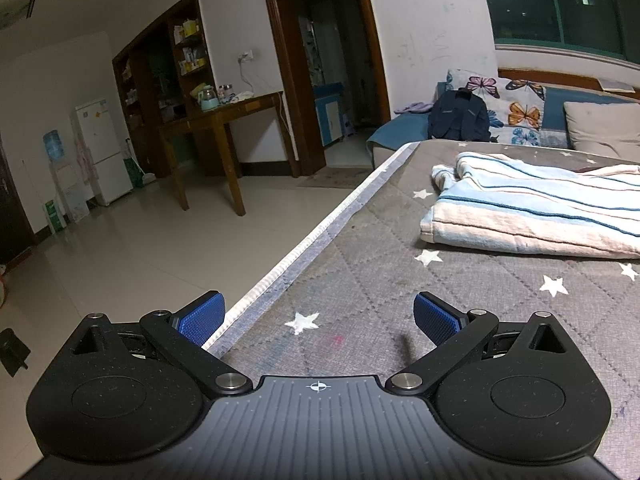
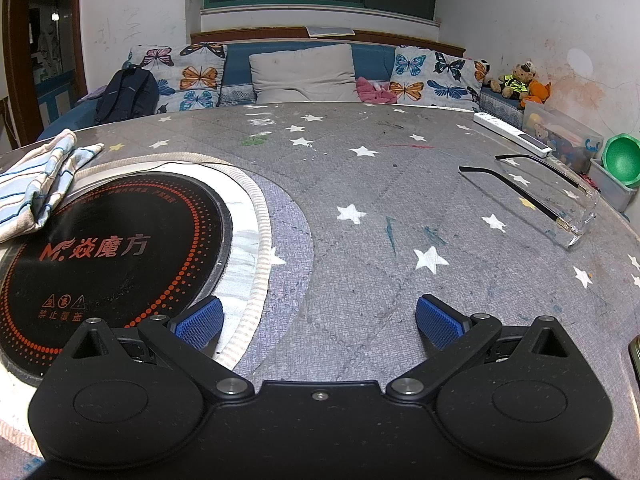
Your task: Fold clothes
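Both grippers are low over the surface (image 2: 360, 184), a grey quilted cover dotted with white stars, and neither one holds anything. The left gripper (image 1: 319, 318) has its blue fingers (image 1: 202, 318) spread wide apart, hanging right at the surface's near edge with the tiled floor (image 1: 140, 240) off to one side. Ahead of it and to the right lies the striped garment (image 1: 532, 208), folded into a flat bundle, pale blue and cream bands, well apart from the fingers. Over to the right gripper (image 2: 319, 320): fingers wide apart too, nothing between them. To its left sits a round black induction cooktop (image 2: 112, 256) set into the surface, and the garment's edge drapes onto its far rim. A pair of glasses (image 2: 560, 204) rests off to the right, with a white power strip (image 2: 512, 134) beyond.
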